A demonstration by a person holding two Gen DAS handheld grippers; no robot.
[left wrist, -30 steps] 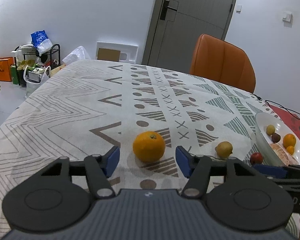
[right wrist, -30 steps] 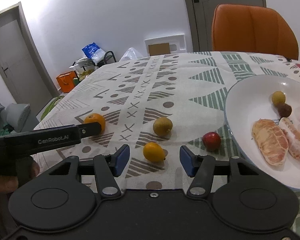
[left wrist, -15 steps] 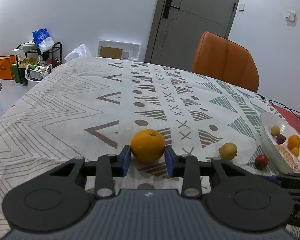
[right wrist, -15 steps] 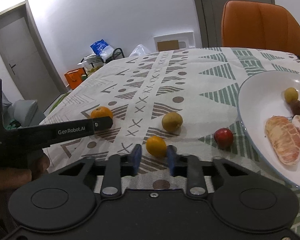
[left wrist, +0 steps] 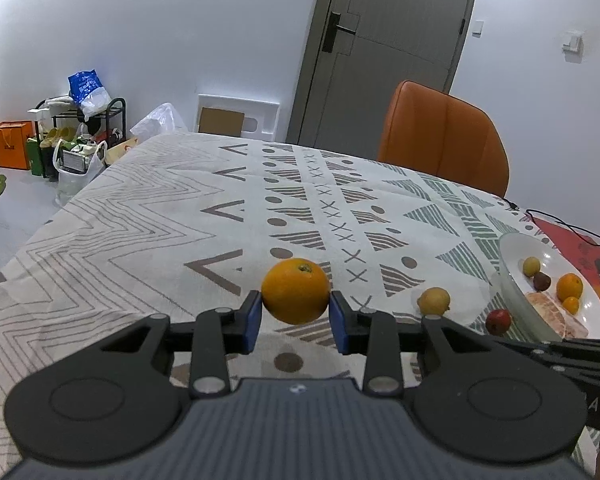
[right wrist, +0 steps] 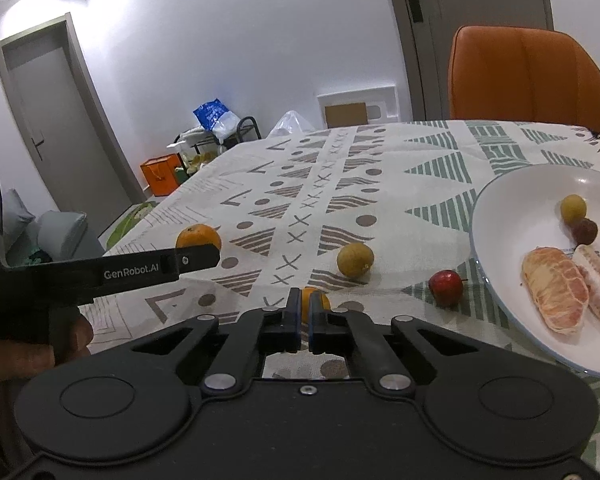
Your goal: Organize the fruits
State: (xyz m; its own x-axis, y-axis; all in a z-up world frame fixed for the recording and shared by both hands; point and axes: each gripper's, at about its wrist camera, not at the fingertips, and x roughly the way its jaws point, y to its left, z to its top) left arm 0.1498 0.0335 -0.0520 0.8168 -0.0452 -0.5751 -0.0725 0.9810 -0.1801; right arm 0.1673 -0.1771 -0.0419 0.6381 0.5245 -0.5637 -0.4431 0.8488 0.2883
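Note:
A large orange point(left wrist: 295, 284) sits between the blue pads of my left gripper point(left wrist: 295, 310), which is shut on its sides just over the patterned tablecloth. In the right wrist view that orange point(right wrist: 198, 235) shows behind the left gripper's black finger point(right wrist: 192, 259). My right gripper point(right wrist: 305, 312) is shut with nothing between its pads; a small orange point(right wrist: 320, 301) lies just beyond its fingertips. A yellow-green fruit point(right wrist: 354, 260) and a small red fruit point(right wrist: 445, 286) lie loose near the white plate point(right wrist: 507, 208), which holds peeled citrus segments and small fruits.
An orange chair point(left wrist: 443, 140) stands at the table's far side, with a grey door behind it. A red mat with a black cable point(left wrist: 571, 236) lies past the plate. Bags and a rack crowd the floor at the left point(left wrist: 72, 148). A hand point(right wrist: 20, 360) holds the left gripper.
The left jaws closed onto the large orange. The right jaws, open around the small orange a second ago, closed fully, with the orange now beyond their tips.

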